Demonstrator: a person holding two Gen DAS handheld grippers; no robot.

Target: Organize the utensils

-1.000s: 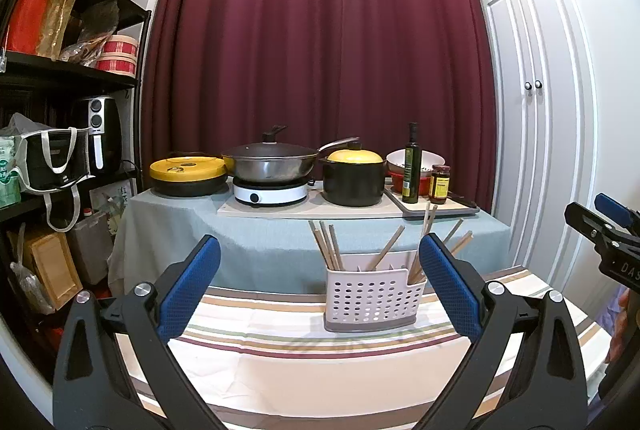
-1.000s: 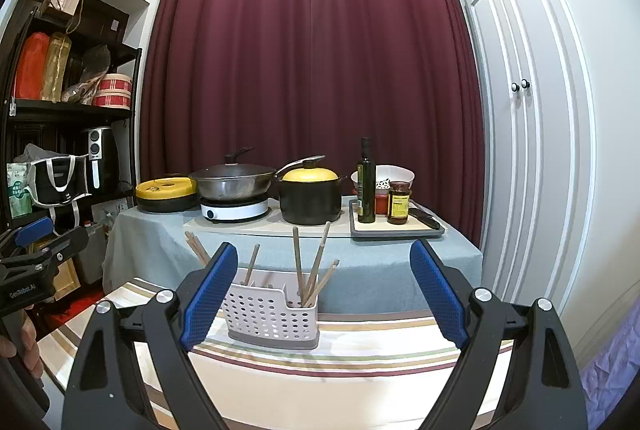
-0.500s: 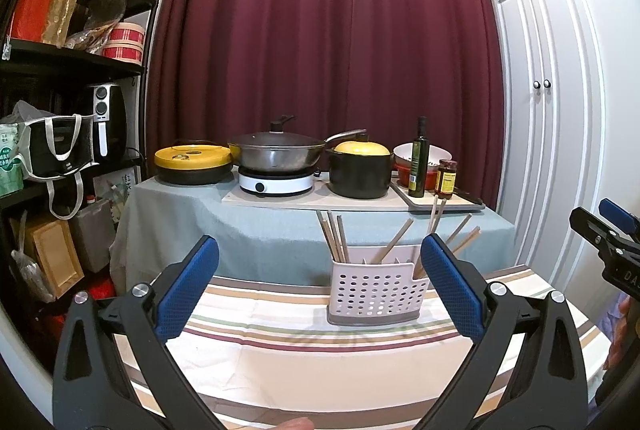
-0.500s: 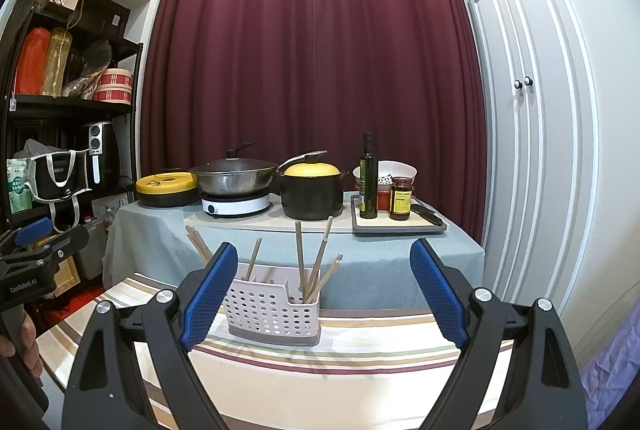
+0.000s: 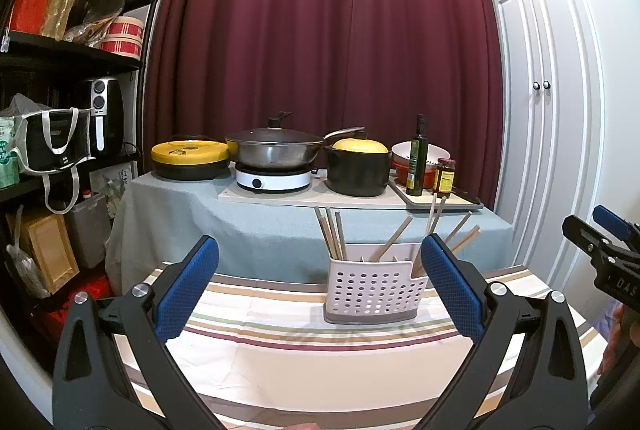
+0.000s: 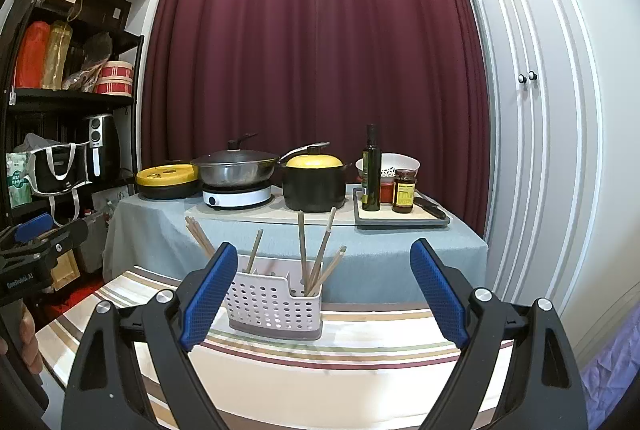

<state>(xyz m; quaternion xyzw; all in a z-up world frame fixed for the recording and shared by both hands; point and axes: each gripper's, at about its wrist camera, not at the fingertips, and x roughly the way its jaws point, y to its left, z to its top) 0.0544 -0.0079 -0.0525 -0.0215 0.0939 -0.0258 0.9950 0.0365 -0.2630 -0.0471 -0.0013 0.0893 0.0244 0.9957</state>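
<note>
A white perforated utensil holder (image 5: 374, 288) (image 6: 274, 304) stands on the striped tablecloth (image 5: 304, 354) (image 6: 332, 358), with several wooden chopsticks (image 5: 332, 234) (image 6: 316, 254) leaning in its compartments. My left gripper (image 5: 320, 286) hovers open above the near part of the table, short of the holder, nothing between its blue pads. My right gripper (image 6: 322, 290) is also open and empty, held back from the holder. Each gripper shows at the other view's edge.
Behind the table, a grey-clothed counter (image 5: 256, 226) carries a yellow-lidded pan (image 5: 190, 160), a wok on a white hob (image 5: 276, 150), a black pot (image 5: 358, 166), an oil bottle (image 5: 416, 154), a jar and bowls. Shelves (image 5: 60, 102) stand left, white cupboard doors (image 5: 556, 134) right.
Both views have shifted slightly, so the holder and counter sit a little lower in the frame. Both grippers stay open and empty.
</note>
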